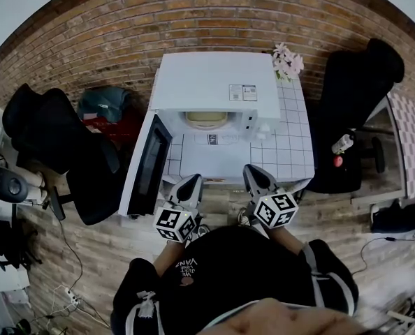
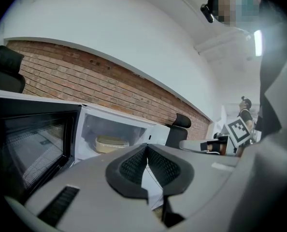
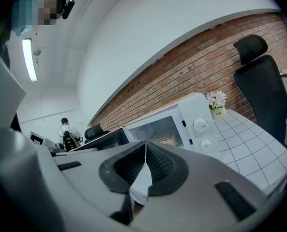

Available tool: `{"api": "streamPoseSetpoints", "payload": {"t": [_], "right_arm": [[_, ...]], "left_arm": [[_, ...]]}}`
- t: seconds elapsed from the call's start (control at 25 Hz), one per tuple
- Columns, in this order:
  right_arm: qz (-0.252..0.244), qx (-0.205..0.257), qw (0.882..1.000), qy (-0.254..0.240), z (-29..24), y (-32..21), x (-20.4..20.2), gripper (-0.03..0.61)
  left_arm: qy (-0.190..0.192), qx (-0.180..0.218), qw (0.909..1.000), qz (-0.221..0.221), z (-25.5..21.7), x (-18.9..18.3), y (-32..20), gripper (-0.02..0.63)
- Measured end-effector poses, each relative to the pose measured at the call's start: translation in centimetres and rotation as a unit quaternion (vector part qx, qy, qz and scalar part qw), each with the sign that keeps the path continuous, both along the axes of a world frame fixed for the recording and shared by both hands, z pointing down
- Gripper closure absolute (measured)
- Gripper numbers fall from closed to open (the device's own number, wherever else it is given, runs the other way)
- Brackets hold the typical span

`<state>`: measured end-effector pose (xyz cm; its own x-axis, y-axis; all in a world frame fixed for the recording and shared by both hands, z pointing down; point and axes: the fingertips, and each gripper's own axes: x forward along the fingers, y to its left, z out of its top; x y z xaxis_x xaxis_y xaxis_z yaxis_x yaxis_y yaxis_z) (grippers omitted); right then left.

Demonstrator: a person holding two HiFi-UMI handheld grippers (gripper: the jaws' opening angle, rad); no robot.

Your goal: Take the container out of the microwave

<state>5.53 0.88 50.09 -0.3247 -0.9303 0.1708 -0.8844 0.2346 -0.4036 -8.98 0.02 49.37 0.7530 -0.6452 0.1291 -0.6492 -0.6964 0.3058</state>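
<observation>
A white microwave stands on a white tiled table, its door swung open to the left. Inside sits a cream lidded container, which also shows as the container in the left gripper view and the container in the right gripper view. My left gripper and right gripper hover side by side before the table's front edge, well short of the microwave. Both are shut with nothing between the jaws; the left gripper and right gripper show their pads meeting.
A small pot of pink flowers stands at the table's back right. Black office chairs stand left and right of the table. A brick wall runs behind. A bottle sits to the right. Cables lie on the wood floor.
</observation>
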Motion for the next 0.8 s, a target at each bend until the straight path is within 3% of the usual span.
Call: {"api": "streamPoseSetpoints", "payload": {"t": [0.32, 0.8], "right_arm": [[-0.028, -0.001, 1.0, -0.006, 0.5, -1.0, 1.5, 0.572], [-0.12, -0.004, 0.993, 0.002, 1.4, -2.3, 2.9, 0.572]], "left_arm": [[0.002, -0.001, 0.9993, -0.036, 0.5, 1.3, -0.7, 0.601], [0.008, -0.002, 0.9926, -0.121, 1.4, 3.7, -0.8, 0.601]]}}
